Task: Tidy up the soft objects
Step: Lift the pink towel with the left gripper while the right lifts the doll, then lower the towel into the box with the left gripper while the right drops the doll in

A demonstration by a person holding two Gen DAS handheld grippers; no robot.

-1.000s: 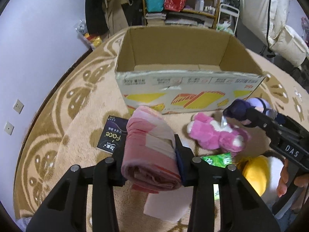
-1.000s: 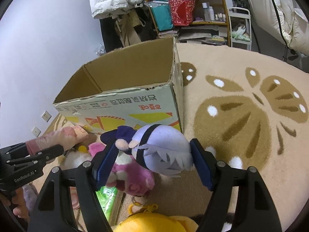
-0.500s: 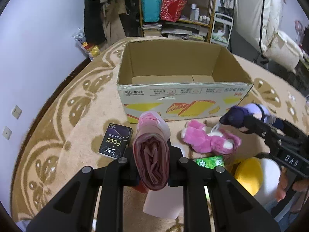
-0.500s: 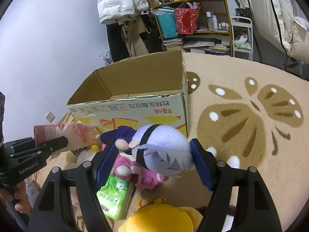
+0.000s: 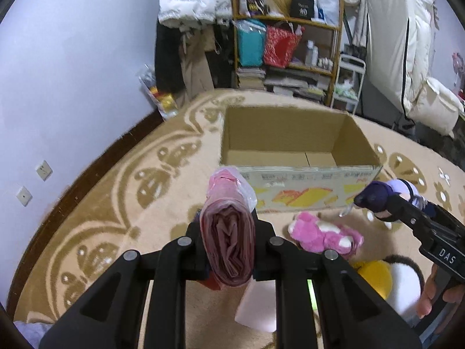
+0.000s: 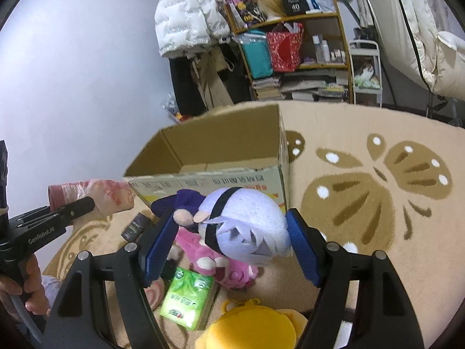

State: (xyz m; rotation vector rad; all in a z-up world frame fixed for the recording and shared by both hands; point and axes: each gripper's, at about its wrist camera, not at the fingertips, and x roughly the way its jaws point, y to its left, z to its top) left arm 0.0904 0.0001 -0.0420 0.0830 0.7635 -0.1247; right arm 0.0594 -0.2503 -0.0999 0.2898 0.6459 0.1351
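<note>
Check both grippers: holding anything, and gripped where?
Left gripper: shut on the rolled pink towel, clamped across its near end. Right gripper: shut on the lavender-haired plush doll, pads squeezing the sides of its head. Both are lifted off the rug.

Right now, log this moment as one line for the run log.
left gripper: shut on pink rolled cloth | right gripper: shut on purple plush doll | cardboard box: open, no items visible inside | pink plush: on rug

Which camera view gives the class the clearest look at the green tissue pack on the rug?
The right wrist view: the green tissue pack lies in full sight on the rug, below the lavender plush doll held by the right gripper. In the left wrist view only a green sliver shows behind that gripper's finger.
</note>
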